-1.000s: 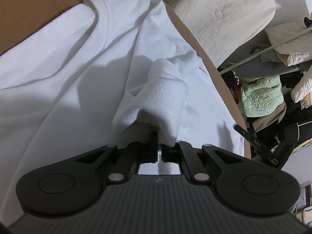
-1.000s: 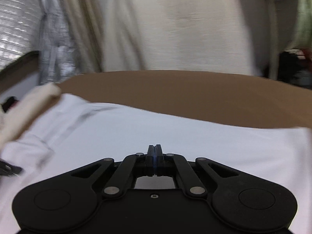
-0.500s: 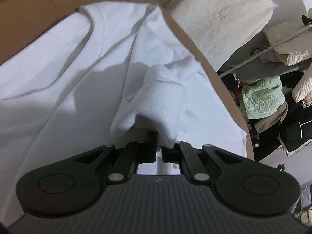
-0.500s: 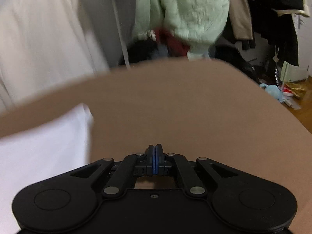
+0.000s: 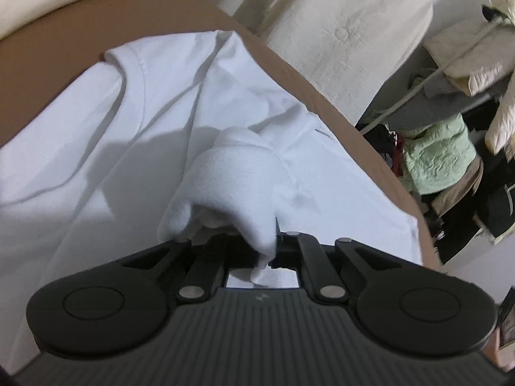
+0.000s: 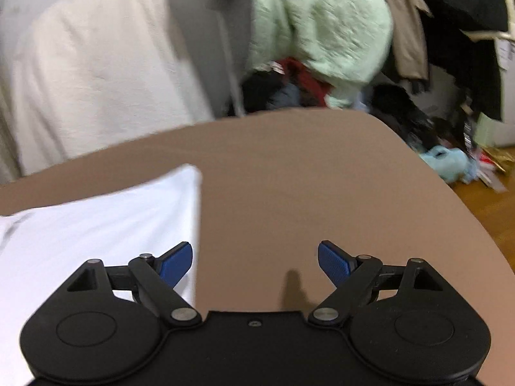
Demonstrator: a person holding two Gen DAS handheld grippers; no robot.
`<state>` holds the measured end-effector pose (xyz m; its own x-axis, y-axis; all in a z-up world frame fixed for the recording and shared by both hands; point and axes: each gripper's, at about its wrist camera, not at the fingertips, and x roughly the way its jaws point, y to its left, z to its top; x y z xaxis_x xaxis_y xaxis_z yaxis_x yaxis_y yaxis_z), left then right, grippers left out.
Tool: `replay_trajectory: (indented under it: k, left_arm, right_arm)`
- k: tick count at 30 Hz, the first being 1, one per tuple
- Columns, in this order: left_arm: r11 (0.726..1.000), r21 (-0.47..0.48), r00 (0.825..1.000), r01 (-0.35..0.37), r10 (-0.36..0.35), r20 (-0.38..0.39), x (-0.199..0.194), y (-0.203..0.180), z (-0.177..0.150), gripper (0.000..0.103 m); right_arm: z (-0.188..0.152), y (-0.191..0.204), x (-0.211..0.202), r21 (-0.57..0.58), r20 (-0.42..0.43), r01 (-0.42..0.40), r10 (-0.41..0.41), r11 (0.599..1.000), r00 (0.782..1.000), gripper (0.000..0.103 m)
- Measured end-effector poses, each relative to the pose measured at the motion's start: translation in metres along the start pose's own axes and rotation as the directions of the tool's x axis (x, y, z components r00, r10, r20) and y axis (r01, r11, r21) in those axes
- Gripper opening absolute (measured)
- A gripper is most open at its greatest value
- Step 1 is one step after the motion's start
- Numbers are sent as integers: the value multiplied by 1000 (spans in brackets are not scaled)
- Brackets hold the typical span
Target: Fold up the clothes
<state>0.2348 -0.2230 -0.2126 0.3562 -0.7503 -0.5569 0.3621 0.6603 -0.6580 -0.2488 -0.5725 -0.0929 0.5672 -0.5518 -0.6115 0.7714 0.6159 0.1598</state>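
Observation:
A white T-shirt (image 5: 106,148) lies spread on the brown table (image 5: 289,74), its neckline at the far left. My left gripper (image 5: 265,244) is shut on a bunched fold of the shirt, lifted into a soft hump just ahead of the fingers. In the right wrist view a corner of the same shirt (image 6: 96,225) lies at the left on the table (image 6: 305,177). My right gripper (image 6: 256,262) stands wide open over bare table, holding nothing. Its blue left pad (image 6: 177,262) is right at the shirt's edge.
A cream cushion or bedding (image 5: 347,22) stands beyond the table's far edge. Piled clothes, among them a pale green garment (image 6: 322,22), crowd the right side beside a white pole (image 5: 428,80). Wooden floor with a light blue item (image 6: 447,160) lies past the table's right edge.
My right gripper swung right from the shirt to the table's bare end and opened wide from shut. The left gripper kept its hold and shifted a little with the fold.

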Motion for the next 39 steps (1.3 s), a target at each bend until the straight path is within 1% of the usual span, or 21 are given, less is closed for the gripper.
replay_trajectory:
  k: [3, 6, 9, 11, 13, 14, 16, 17, 19, 20, 21, 23, 26, 27, 29, 30, 32, 34, 37, 38, 39]
  left_arm:
    - [997, -72, 999, 37, -36, 15, -16, 1, 4, 4]
    - [987, -125, 995, 102, -99, 29, -38, -4, 8, 4]
    - [963, -215, 985, 165, -171, -9, -63, -2, 8, 4]
    - [945, -251, 976, 208, -217, -8, -84, 4, 7, 4]
    - [947, -255, 980, 198, -200, 18, -105, 12, 6, 4]
    - [947, -258, 981, 192, -191, 28, -115, 17, 5, 4]
    - [946, -280, 985, 165, -171, 3, -120, 33, -1, 5]
    - [944, -295, 988, 146, -157, -14, -118, 43, -4, 4]
    - [928, -351, 988, 127, -150, -40, -108, 60, -10, 4]
    - [922, -365, 986, 132, -162, -51, -104, 64, -12, 4]
    - [917, -375, 984, 136, -170, -59, -101, 66, -13, 4]
    - [927, -349, 986, 134, -160, -45, -102, 62, -11, 4]
    - [933, -320, 981, 167, -188, -37, -106, 56, -7, 7]
    - [933, -313, 980, 178, -198, -35, -107, 54, -6, 7]
    - [930, -314, 977, 188, -211, -42, -111, 53, -8, 7]
    - [937, -304, 979, 170, -195, -52, -114, 51, -9, 7]
    - [967, -237, 987, 92, -121, -110, -114, 45, -11, 7]
    - [981, -192, 985, 40, -71, -156, -111, 41, -18, 7]
    - [967, -234, 971, 96, -143, -190, -100, 43, -25, 7]
    - [969, -227, 971, 102, -146, -190, -98, 43, -25, 3]
    - [970, -219, 971, 107, -150, -189, -97, 43, -25, 2]
  right_arm:
    - [0, 29, -6, -23, -4, -80, 80, 997, 997, 89]
    - [0, 58, -12, -46, -10, -160, 159, 986, 987, 89]
    - [0, 87, -18, -68, -17, -238, 238, 969, 971, 89]
    - [0, 107, -22, -82, -23, -290, 289, 953, 957, 89]
    - [-11, 141, -18, -82, -79, -405, 399, 911, 914, 89]
    - [-18, 160, -14, -104, -123, -459, 447, 882, 886, 89]
    - [-36, 204, -8, -154, -216, -560, 525, 814, 823, 89]
    - [-43, 224, -7, -176, -245, -592, 547, 787, 800, 89]
    - [-58, 261, -5, -212, -301, -651, 585, 729, 753, 89]
    - [-66, 280, -4, -229, -329, -679, 601, 697, 728, 89]
    - [-71, 295, -5, -236, -341, -697, 614, 677, 712, 89]
    - [-77, 320, 4, -219, -358, -728, 640, 650, 680, 89]
    - [-79, 336, 33, -41, -354, -759, 701, 650, 619, 89]
    - [-83, 337, 40, 26, -344, -751, 711, 660, 613, 89]
    - [-83, 339, 68, 177, -320, -712, 723, 680, 612, 89]
    - [-83, 341, 80, 224, -307, -700, 731, 678, 609, 89]
    - [-82, 346, 102, 312, -280, -677, 746, 666, 605, 89]
    - [-71, 359, 116, 287, -263, -663, 722, 692, 640, 89]
    - [-52, 380, 136, 242, -234, -638, 682, 731, 693, 89]
    - [-46, 387, 142, 227, -224, -629, 668, 744, 710, 85]
    - [-39, 393, 144, 178, -202, -626, 651, 759, 732, 79]
